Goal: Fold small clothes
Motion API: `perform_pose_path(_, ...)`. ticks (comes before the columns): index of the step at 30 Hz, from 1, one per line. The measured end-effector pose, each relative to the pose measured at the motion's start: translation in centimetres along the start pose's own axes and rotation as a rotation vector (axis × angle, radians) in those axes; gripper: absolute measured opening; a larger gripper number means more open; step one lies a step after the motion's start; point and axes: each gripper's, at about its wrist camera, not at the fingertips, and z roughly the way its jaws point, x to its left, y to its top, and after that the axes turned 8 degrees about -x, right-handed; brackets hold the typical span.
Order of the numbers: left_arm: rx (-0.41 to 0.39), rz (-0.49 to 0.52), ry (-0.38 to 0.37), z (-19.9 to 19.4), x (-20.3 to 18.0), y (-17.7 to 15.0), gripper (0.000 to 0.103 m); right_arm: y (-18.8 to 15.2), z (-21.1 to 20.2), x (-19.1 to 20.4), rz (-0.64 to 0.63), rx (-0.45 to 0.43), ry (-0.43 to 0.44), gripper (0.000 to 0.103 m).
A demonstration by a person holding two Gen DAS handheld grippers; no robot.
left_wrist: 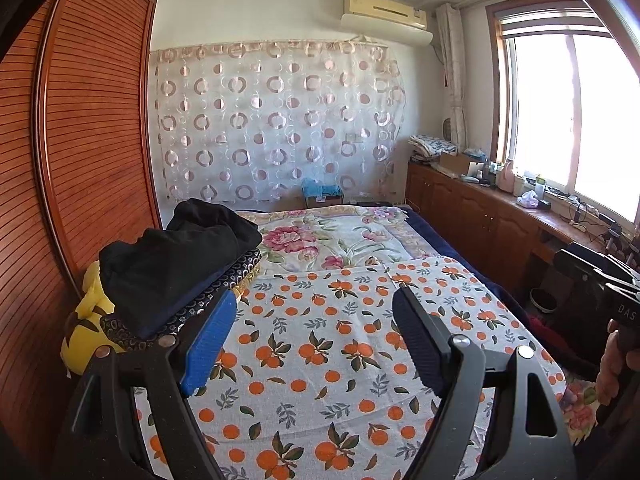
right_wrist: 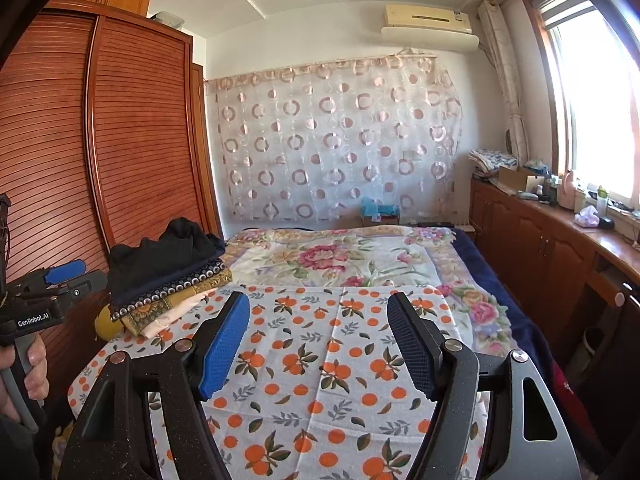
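Both the left gripper (left_wrist: 312, 344) and right gripper (right_wrist: 320, 344) stand open and empty above the orange-print cloth (left_wrist: 328, 344), with the stack of clothes (left_wrist: 176, 264) ahead-left, at risk of toppling if clipped.

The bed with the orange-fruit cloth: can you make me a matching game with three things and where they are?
Things:
1. white cloth printed with oranges
2. folded black garment
3. white wall air conditioner

Places:
A. on top of the clothes stack
B. high on the wall
C. spread flat on the bed under both tools

Pairs: 1-C, 2-A, 3-B
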Motion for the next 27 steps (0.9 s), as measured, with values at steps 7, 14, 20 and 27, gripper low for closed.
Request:
perform_pose_path(7,0.009,-0.008,-0.003,-0.3,-0.4,-0.4,0.081,-0.2,0.6,-0.5,0.003,0.002,-0.001,0.073)
perform_pose_path(14,0.011,-0.008,0.001,-0.4,-0.7,-0.4,0.081,-0.1,1.2,-1.3,0.000,0.005,0.001,0.073)
perform_pose_path(20,0.013,-0.007,0.001,-0.4,-0.8,-0.5,0.081,-0.2,1.1,-1.7,-0.002,0.008,0.011,0.073)
perform_pose_path(27,0.014,-0.008,0.001,-0.5,-1.0,-0.7,0.081,-0.2,1.1,-2.2,-0.004,0.008,0.016,0.073)
